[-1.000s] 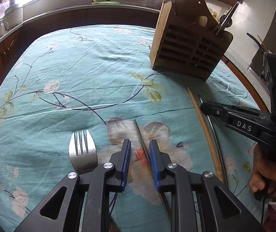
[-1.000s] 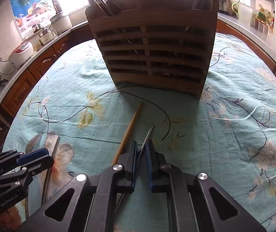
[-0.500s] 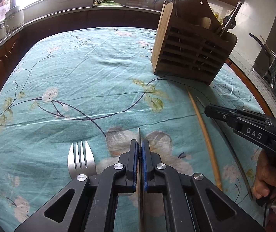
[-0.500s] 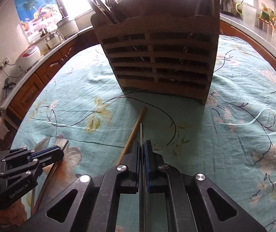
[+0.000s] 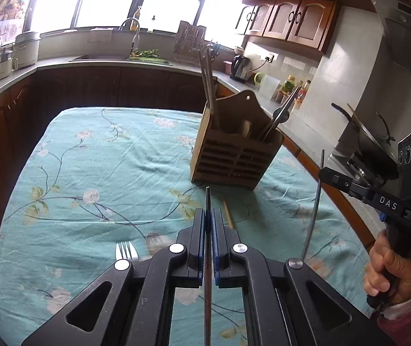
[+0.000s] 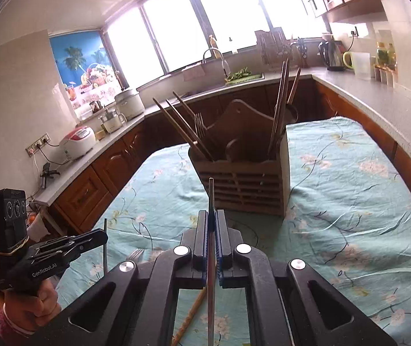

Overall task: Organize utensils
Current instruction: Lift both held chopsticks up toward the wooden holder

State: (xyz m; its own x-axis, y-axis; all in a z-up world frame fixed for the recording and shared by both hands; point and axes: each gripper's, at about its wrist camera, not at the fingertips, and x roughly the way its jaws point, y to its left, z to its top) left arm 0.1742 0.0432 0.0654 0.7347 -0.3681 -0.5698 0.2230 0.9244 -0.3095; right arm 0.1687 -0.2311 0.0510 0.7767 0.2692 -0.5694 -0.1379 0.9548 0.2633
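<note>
My left gripper (image 5: 208,216) is shut on a thin metal chopstick (image 5: 208,199), lifted above the table and pointing at the wooden utensil holder (image 5: 234,158). My right gripper (image 6: 211,217) is shut on a second metal chopstick (image 6: 211,193), also lifted, in front of the holder (image 6: 242,184). The right gripper with its chopstick shows at the right of the left wrist view (image 5: 325,173). The left gripper shows at the lower left of the right wrist view (image 6: 101,235). A wooden chopstick (image 5: 227,216) and a fork (image 5: 126,250) lie on the cloth.
The table has a teal floral cloth (image 5: 104,173). The holder has several chopsticks and forks standing in its compartments. Kitchen counters (image 6: 378,101) ring the table, with a pan (image 5: 372,144) on the stove at the right.
Both grippers have closed on their metal chopsticks and lifted them off the cloth, tilting up so the views now show the kitchen. The wooden chopstick and fork stay on the table.
</note>
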